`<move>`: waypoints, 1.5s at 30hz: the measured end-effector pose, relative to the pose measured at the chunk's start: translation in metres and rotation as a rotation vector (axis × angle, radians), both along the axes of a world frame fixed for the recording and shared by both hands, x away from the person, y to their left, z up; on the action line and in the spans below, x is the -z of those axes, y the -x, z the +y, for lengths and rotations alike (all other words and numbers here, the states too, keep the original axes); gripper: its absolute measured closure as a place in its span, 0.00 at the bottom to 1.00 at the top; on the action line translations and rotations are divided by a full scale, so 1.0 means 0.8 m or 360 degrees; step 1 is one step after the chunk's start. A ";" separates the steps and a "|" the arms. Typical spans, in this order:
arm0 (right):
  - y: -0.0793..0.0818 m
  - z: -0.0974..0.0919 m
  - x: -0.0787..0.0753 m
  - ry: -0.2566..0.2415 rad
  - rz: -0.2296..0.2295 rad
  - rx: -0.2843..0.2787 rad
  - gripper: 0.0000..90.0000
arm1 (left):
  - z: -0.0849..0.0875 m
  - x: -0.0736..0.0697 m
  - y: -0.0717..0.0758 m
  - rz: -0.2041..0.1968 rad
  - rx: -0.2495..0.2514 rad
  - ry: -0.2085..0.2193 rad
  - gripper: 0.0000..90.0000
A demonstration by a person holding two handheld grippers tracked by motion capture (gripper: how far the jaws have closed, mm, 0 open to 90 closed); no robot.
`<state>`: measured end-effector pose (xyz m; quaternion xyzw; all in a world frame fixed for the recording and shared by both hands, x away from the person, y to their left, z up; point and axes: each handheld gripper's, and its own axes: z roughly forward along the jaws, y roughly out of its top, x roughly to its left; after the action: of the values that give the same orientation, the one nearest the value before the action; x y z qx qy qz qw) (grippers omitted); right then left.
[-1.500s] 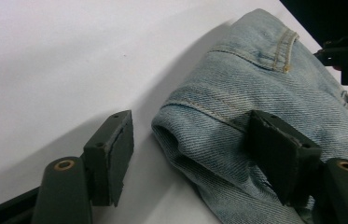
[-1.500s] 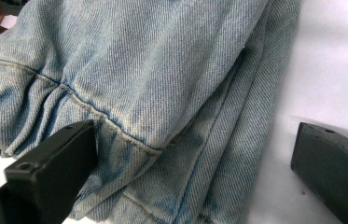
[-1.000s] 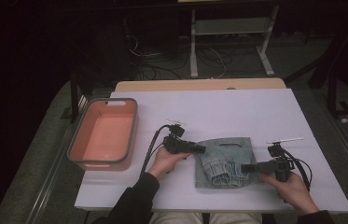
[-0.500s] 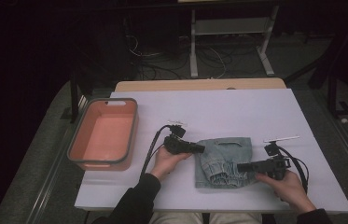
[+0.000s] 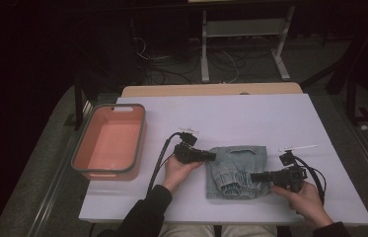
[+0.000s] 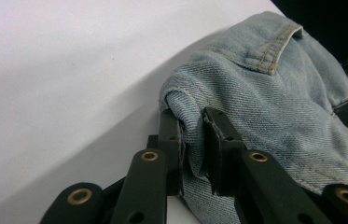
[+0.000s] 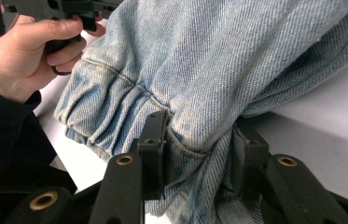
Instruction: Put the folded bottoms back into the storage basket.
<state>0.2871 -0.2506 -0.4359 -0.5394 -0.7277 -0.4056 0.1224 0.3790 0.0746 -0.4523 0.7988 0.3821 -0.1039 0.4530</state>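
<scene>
A folded light-blue denim garment [image 5: 238, 170] lies on the white table [image 5: 231, 118] near its front edge. My left gripper [image 5: 212, 156] reaches it from the left. Its jaws have just been closing, and in the left gripper view the left gripper [image 6: 191, 123] pinches a rolled fold of the denim [image 6: 265, 88]. From the right, my right gripper [image 5: 254, 177] meets the garment's lower hem. Its jaws too have just been closing, and the right gripper [image 7: 200, 135] squeezes a bunch of the gathered denim [image 7: 199, 60]. The person's left hand [image 7: 27, 51] shows beyond it.
A salmon-pink bin [image 5: 112, 143] with a grey rim stands at the table's left. Beyond the far edge are a metal stand [image 5: 240, 29] and floor cables [image 5: 221, 61]. The table's back half is bare white surface. A black cable [image 5: 159, 163] trails from the left gripper.
Both hands have kept their places at the denim's two sides. The right gripper's jaws look narrower on the cloth than before.
</scene>
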 end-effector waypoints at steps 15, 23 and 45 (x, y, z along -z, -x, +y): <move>0.007 0.000 -0.005 0.0020 -0.0049 -0.0021 0.69 | 0.001 -0.010 0.002 -0.0035 0.0001 0.0026 0.91; 0.010 0.000 -0.007 0.0030 -0.0069 -0.0026 0.70 | 0.001 -0.016 0.004 -0.0066 0.0004 0.0038 0.92; 0.020 0.004 -0.039 -0.0001 -0.0237 -0.0027 0.71 | 0.018 -0.059 0.011 -0.0189 -0.0012 0.0178 0.93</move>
<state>0.2714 -0.2473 -0.4050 -0.5015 -0.7392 -0.4438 0.0715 0.3705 0.0886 -0.4054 0.7755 0.3511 -0.0757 0.5192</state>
